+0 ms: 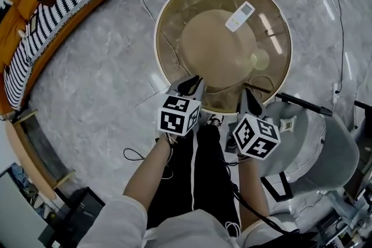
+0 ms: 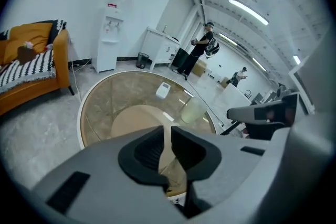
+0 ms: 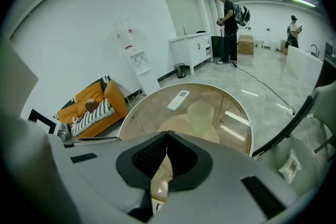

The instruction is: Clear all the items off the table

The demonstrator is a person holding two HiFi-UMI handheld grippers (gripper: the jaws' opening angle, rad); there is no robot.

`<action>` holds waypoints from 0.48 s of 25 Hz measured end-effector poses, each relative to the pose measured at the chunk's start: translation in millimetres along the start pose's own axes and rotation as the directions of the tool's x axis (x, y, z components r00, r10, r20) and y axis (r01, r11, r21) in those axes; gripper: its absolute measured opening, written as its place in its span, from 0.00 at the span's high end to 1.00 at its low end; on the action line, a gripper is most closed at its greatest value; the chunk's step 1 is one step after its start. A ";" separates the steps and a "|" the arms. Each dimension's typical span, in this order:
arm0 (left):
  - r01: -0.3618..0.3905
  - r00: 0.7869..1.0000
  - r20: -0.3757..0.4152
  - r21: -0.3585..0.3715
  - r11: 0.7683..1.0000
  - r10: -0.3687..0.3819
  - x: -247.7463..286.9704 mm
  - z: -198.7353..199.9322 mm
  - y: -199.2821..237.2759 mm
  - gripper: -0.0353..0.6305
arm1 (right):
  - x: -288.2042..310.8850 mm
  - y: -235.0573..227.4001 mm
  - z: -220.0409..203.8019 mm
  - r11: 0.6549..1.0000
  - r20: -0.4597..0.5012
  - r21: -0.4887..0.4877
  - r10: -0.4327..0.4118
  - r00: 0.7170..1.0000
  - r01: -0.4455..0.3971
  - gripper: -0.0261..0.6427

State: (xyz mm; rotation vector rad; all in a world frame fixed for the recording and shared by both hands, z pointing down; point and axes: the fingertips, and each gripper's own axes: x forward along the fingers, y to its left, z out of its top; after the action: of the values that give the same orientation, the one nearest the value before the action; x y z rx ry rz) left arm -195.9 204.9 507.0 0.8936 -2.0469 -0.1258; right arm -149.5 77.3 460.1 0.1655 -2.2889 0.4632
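A round glass table (image 1: 157, 38) carries a white remote (image 1: 239, 15) towards its far side and a translucent cup (image 1: 260, 59) at its right. The left gripper view shows the remote (image 2: 163, 90) with the cup (image 2: 193, 111) nearer. In the right gripper view the remote (image 3: 178, 99) lies behind the cup (image 3: 201, 114). My left gripper (image 1: 192, 85) hovers at the table's near edge; its jaws (image 2: 167, 136) stand barely open, a thin slit with nothing in it. My right gripper (image 1: 251, 99) is beside it, also at the near edge, its jaws (image 3: 167, 136) shut and empty.
An orange sofa with a striped blanket (image 1: 40, 14) stands at the left. Close to the table on the right are a grey chair (image 1: 325, 148) and a black stand. A water dispenser (image 2: 113, 29) stands by the far wall, and people (image 2: 202, 47) stand beyond. Cables run over the floor.
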 end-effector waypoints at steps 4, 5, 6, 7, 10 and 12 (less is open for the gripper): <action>-0.008 0.999 0.031 0.001 1.000 0.007 -9.1 8.6 8.5 0.90 | 4.5 12.7 5.6 1.000 -0.009 -0.024 0.015 1.000 -0.016 0.92; -0.009 0.999 0.033 0.003 1.000 0.009 -9.8 9.6 10.4 0.91 | 5.3 14.3 6.7 0.999 -0.007 -0.028 0.017 1.000 -0.017 0.92; -0.008 0.999 0.033 0.002 1.000 0.008 -9.9 10.0 12.1 0.91 | 6.1 15.3 7.4 0.999 -0.007 -0.030 0.017 1.000 -0.017 0.92; -0.006 1.000 0.031 0.001 1.000 0.006 -9.5 10.0 13.4 0.91 | 7.0 15.7 7.6 0.999 -0.007 -0.031 0.017 1.000 -0.017 0.92; -0.002 1.000 0.018 0.005 1.000 0.002 -5.9 9.8 15.9 0.91 | 9.9 13.3 6.3 1.000 -0.013 -0.022 0.009 1.000 -0.010 0.92; -0.002 1.000 0.008 0.010 1.000 0.002 -1.6 10.3 16.5 0.92 | 11.7 8.8 5.7 1.000 -0.016 -0.011 0.001 1.000 -0.001 0.92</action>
State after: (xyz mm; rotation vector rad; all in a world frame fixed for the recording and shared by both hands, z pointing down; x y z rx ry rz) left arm -212.2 215.7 506.2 0.8988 -2.0573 -0.1182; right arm -163.7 83.6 462.5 0.1543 -2.2751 0.4511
